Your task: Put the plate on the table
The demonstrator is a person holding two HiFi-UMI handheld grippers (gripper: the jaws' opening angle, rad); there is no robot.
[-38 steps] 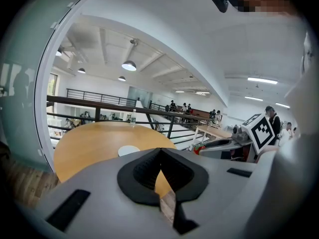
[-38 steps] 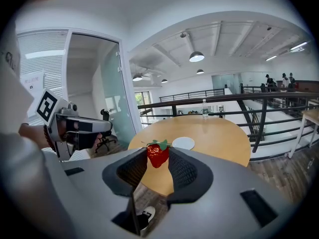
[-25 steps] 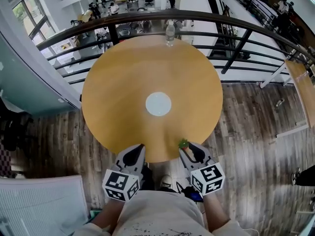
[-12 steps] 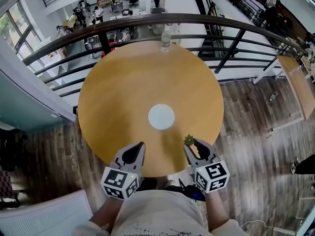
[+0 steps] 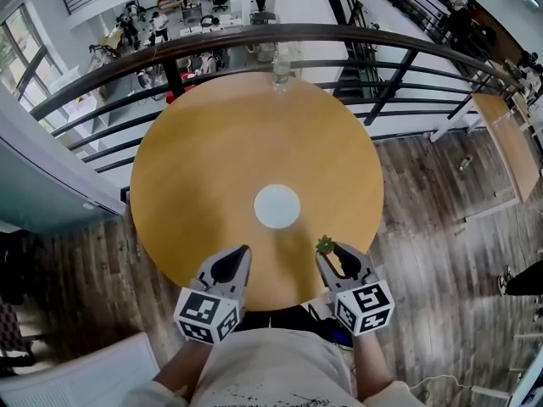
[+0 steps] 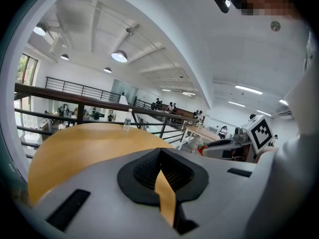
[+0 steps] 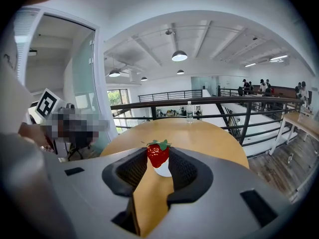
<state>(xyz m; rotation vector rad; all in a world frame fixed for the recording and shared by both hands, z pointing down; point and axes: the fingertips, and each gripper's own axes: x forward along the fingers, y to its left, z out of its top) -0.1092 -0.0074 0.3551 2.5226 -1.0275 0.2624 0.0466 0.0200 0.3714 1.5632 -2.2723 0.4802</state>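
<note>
A small white plate (image 5: 277, 206) lies flat near the middle of the round wooden table (image 5: 212, 159). My right gripper (image 5: 329, 250) is over the table's near edge, just right of and short of the plate, shut on a red strawberry (image 5: 325, 245) with a green top. In the right gripper view the strawberry (image 7: 158, 154) sits between the pads with the plate (image 7: 163, 171) showing just behind it. My left gripper (image 5: 240, 254) hovers over the near edge to the left, its jaws together with nothing in them; its own view shows only a thin wedge of table between them (image 6: 160, 151).
A clear water bottle (image 5: 281, 66) stands at the table's far edge. A dark curved railing (image 5: 407, 45) runs behind the table, with a drop to a lower floor beyond. Wooden flooring surrounds the table. A second table (image 5: 513, 142) is far right.
Both grippers now reach further in over the table's near edge than a second ago, and the view has shifted a little. The strawberry stays gripped and the plate has not moved.
</note>
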